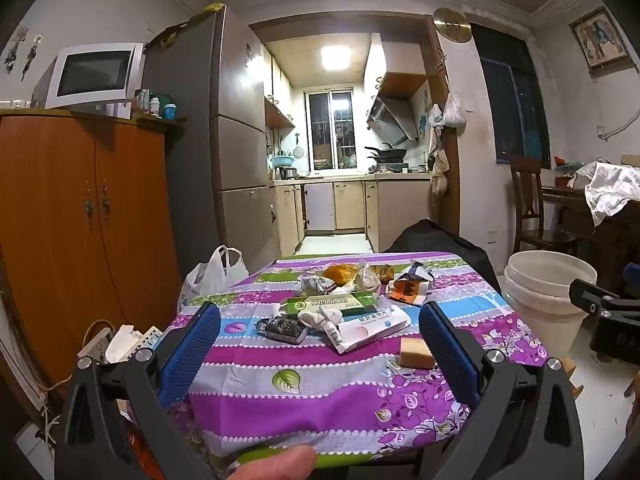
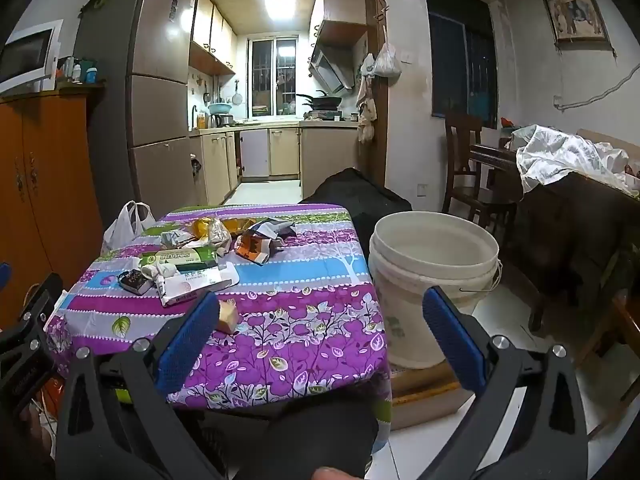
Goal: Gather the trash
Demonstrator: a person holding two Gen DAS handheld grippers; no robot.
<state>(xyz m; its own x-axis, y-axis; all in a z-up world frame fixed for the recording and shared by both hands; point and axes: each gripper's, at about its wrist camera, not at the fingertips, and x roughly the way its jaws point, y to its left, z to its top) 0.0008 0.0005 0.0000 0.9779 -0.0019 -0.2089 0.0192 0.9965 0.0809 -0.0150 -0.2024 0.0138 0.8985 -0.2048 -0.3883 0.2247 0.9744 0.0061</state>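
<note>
A table under a purple flowered cloth point(image 1: 304, 400) point(image 2: 304, 320) carries a heap of trash: a green box point(image 1: 332, 303), a white medicine box point(image 1: 370, 326), a black packet point(image 1: 286, 329), a tan block point(image 1: 417, 353) and a crumpled orange-and-white carton point(image 1: 410, 286) point(image 2: 256, 246). Right of the table stands a white bucket point(image 1: 548, 292) point(image 2: 432, 264) with nothing visible inside. My left gripper point(image 1: 320, 311) is open at the near table edge, facing the heap. My right gripper point(image 2: 322, 299) is open over the table's near right corner, the tan block point(image 2: 227, 316) by its left finger.
A white plastic bag point(image 1: 218, 268) hangs off the table's left side and a black bag point(image 1: 436, 236) lies behind it. An orange wooden cabinet point(image 1: 80, 208) is at left. At right, a chair point(image 2: 464, 168) and a dark table with white cloth point(image 2: 560, 160). Cardboard point(image 2: 428, 394) lies under the bucket.
</note>
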